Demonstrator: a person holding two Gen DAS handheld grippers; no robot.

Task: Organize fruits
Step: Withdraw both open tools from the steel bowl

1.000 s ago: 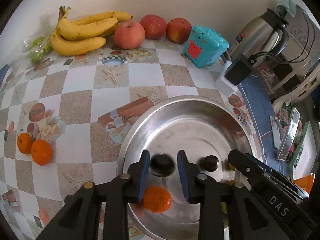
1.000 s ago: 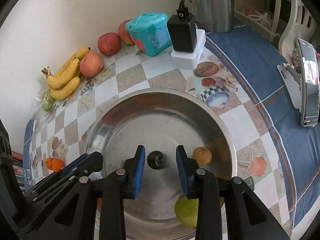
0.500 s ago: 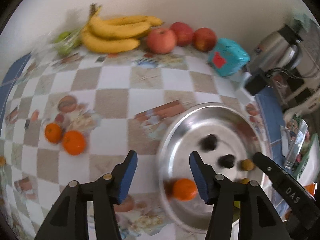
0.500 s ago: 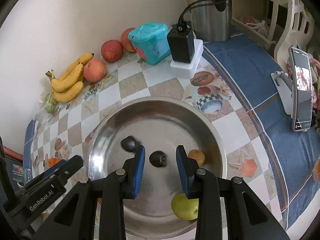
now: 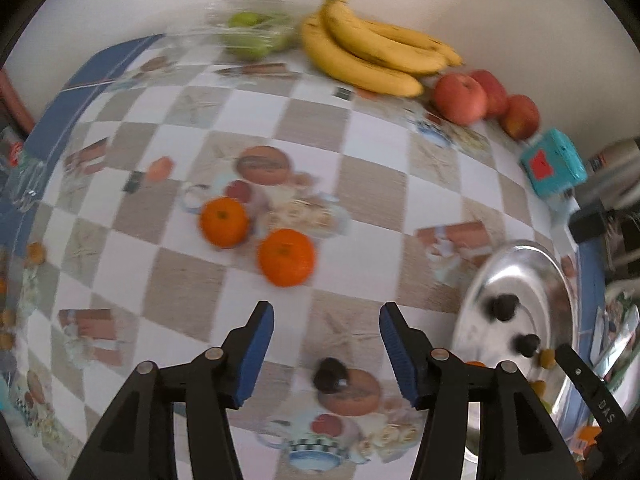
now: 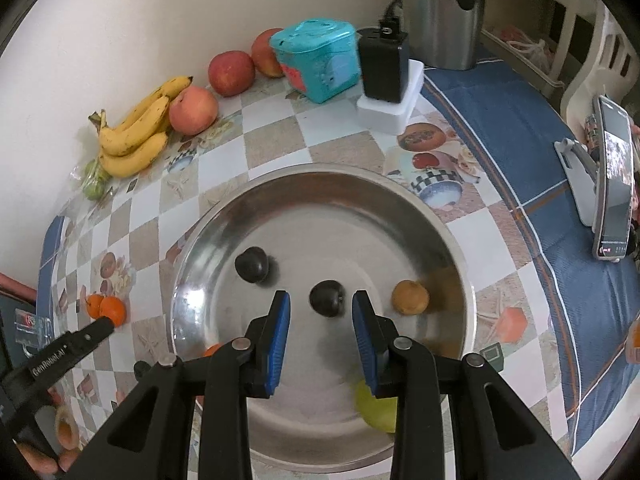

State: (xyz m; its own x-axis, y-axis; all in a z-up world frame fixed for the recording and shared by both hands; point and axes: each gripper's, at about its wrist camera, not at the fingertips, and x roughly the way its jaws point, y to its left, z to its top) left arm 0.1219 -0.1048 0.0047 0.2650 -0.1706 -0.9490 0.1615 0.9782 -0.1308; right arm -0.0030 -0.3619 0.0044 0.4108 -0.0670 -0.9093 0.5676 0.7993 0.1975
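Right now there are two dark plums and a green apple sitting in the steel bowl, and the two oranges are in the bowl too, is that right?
Not quite. The two oranges lie on the checkered tablecloth, outside the steel bowl, as the left wrist view shows. The dark plums and green apple are in the bowl.

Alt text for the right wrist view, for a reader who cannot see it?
The right gripper hovers empty over a steel bowl holding two dark plums, a brown fruit and a green one. Bananas and apples line the wall.

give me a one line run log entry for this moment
left gripper: open, empty, near oranges | right gripper: empty, over dark plum in bowl
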